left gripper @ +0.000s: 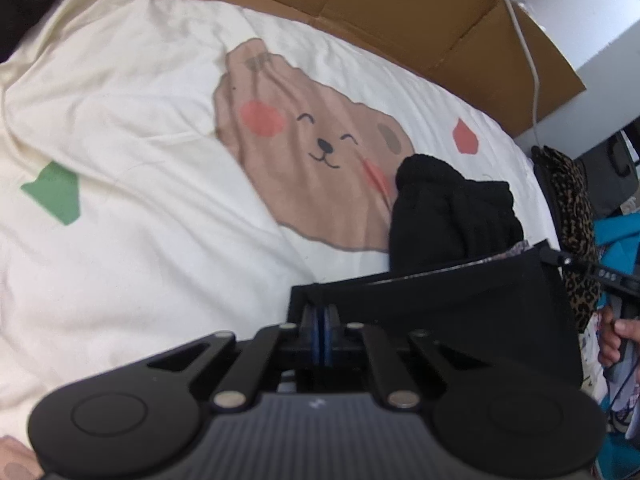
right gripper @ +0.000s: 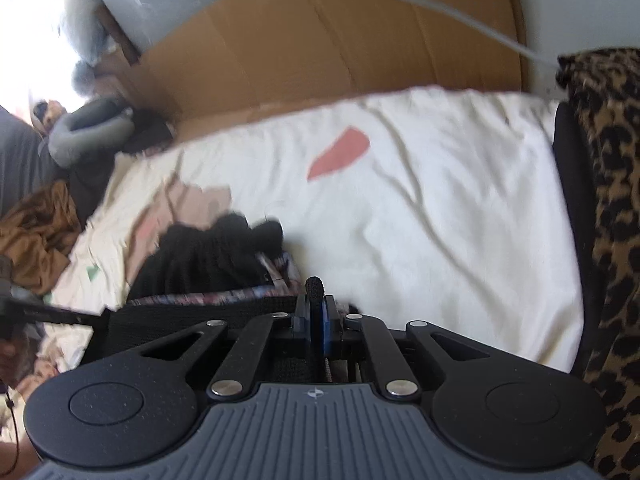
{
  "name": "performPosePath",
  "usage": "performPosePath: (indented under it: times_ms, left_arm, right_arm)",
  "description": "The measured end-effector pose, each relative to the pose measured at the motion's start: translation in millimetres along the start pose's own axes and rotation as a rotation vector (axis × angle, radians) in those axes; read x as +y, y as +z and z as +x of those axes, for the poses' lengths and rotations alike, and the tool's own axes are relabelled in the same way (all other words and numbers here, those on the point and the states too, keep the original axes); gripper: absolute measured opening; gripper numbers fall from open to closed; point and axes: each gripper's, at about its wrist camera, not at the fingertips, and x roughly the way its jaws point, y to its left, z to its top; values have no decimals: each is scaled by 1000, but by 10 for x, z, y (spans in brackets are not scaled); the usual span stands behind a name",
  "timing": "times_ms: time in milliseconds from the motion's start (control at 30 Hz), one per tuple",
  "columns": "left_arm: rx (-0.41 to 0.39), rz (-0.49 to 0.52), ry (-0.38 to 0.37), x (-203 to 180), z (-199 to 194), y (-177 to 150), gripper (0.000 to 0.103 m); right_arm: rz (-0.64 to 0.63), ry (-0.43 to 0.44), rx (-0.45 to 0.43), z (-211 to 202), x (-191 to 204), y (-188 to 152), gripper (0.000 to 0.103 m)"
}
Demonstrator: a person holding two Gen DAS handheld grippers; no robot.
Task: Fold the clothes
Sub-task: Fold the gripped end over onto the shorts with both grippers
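On the cream bedsheet (left gripper: 152, 216) with a bear print (left gripper: 312, 152), a black garment (left gripper: 452, 216) lay bunched near the middle. Both grippers held its stretched edge off the sheet. Left gripper (left gripper: 320, 312) had its jaws pinched on one corner; right gripper (right gripper: 318, 300) had its jaws pinched on the opposite corner. Leopard-print fabric (right gripper: 612, 220) lay beside the sheet, cardboard (right gripper: 320, 36) behind.
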Motion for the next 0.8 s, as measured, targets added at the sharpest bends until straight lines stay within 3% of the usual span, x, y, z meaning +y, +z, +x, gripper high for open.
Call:
performPosePath:
  times_ms: [133,333,467,633,667,700,800]
  left_arm:
    - [-5,-22,8,67,-23,-26,3]
    - [-9,46,25,-42,31,22,3]
    - [13,82,59,-80,98,35,10]
    - [26,91,76,-91,102,62,15]
    - [27,94,87,-97,98,68,27]
    - [28,101,111,-103,94,74,33]
    - [29,110,113,-107,65,73,35]
  right_arm:
    - [27,16,-37,-37,-18,59,4]
    - [5,-25,3,152,-31,-44,4]
    - [-10,-49,24,247,-36,-103,9]
    - [-6,-71,36,175,-64,-93,37]
    - [-2,-68,38,153,-81,-96,40]
    - [3,-64,40,130,-100,-102,42]
    - [20,-48,49,69,-154,-121,42]
